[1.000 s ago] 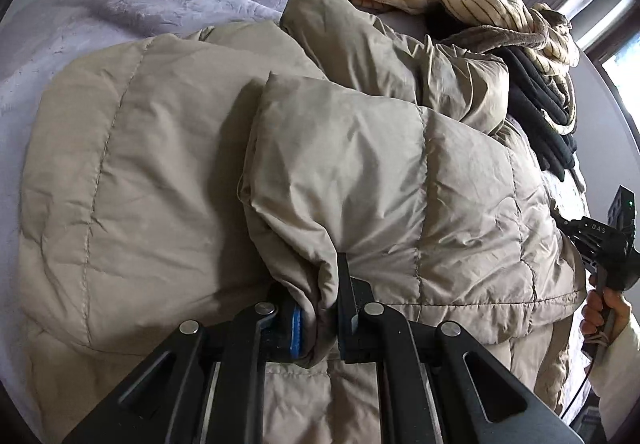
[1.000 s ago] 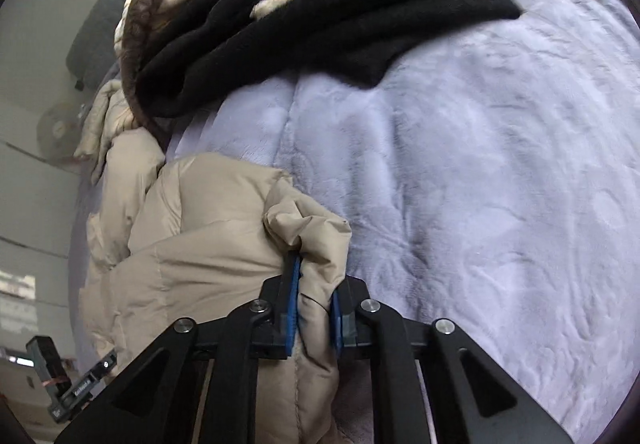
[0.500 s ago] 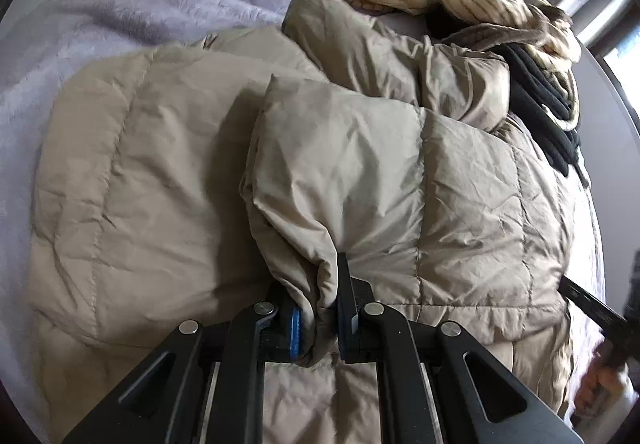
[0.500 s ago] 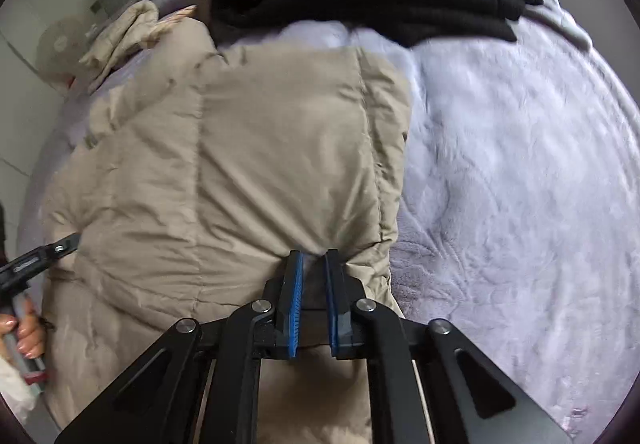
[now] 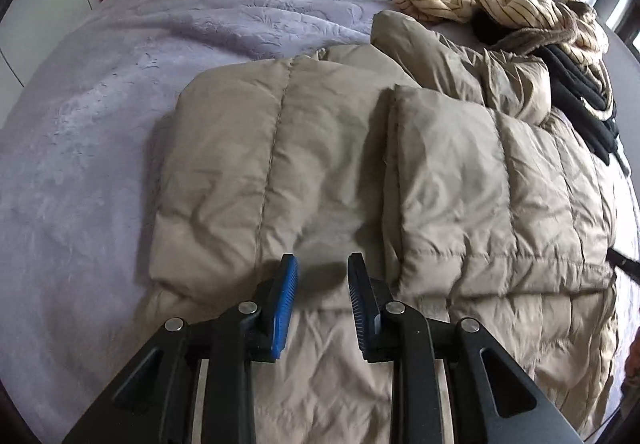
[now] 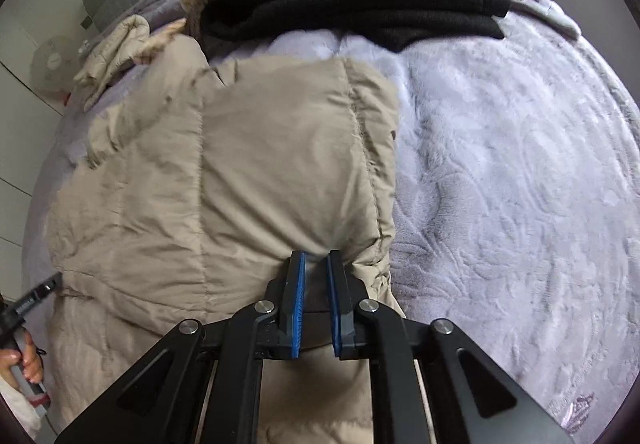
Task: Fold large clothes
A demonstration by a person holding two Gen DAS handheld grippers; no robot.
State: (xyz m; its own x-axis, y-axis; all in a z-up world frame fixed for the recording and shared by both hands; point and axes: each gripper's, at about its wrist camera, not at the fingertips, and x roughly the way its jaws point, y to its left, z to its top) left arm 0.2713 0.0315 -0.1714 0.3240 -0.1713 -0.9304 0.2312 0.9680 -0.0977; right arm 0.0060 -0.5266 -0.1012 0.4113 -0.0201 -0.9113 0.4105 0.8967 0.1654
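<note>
Left gripper (image 5: 322, 264) opening, empty, above puffy quilted beige jacket (image 5: 480, 180)

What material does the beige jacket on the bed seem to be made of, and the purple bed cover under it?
Beige jacket: probably a thin nylon or polyester shell with soft filling. It has a slight sheen, fine crinkles and stitched, puffed sections.
Purple bed cover: probably plush fleece or velvet-like fabric. It looks matte and fuzzy, with an embossed leaf-like pattern. The exact fibre cannot be told.
</note>
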